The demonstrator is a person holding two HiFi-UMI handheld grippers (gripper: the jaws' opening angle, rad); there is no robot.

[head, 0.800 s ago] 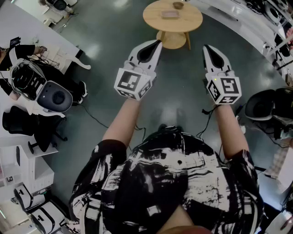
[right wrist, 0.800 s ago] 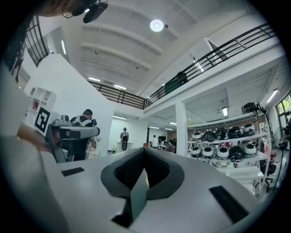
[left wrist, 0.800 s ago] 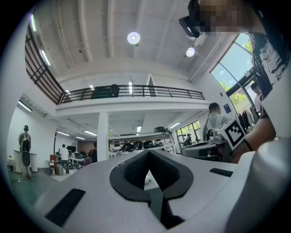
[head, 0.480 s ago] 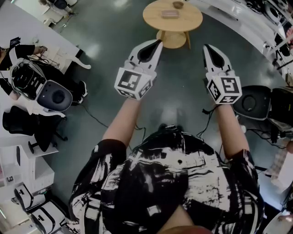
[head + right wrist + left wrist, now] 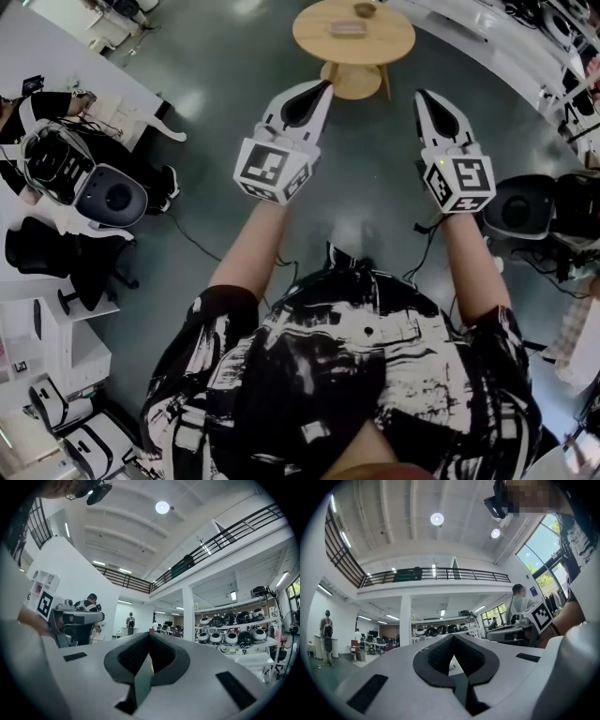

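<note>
Grey floor (image 5: 216,75) fills most of the head view, and I go over it from left to right. At the far left stands a white worktop (image 5: 56,37). In front of it lies a white headset with a dark round face (image 5: 105,195), and nearer to me there is a black chair (image 5: 52,251).

Next comes the left hand-held gripper (image 5: 322,86), held out in the air above the floor. Its marker cube (image 5: 272,169) is on the near side, and the tip points to the far side. In the left gripper view its two jaws are pressed together at the tip and nothing stands between them.

Beyond both tips, at the far middle, is a round wooden worktop (image 5: 314,39), well apart from the grippers. On it lie a flat rectangular thing (image 5: 348,29) and, farther, a small bowl (image 5: 365,10). I cannot tell what is in either.

To the right, the right hand-held gripper (image 5: 423,96) hangs at about the same height, also pointing to the far side. In the right gripper view its jaws are closed on each other, with nothing held. At the right edge a dark round device (image 5: 518,208) sits low by the floor.
</note>
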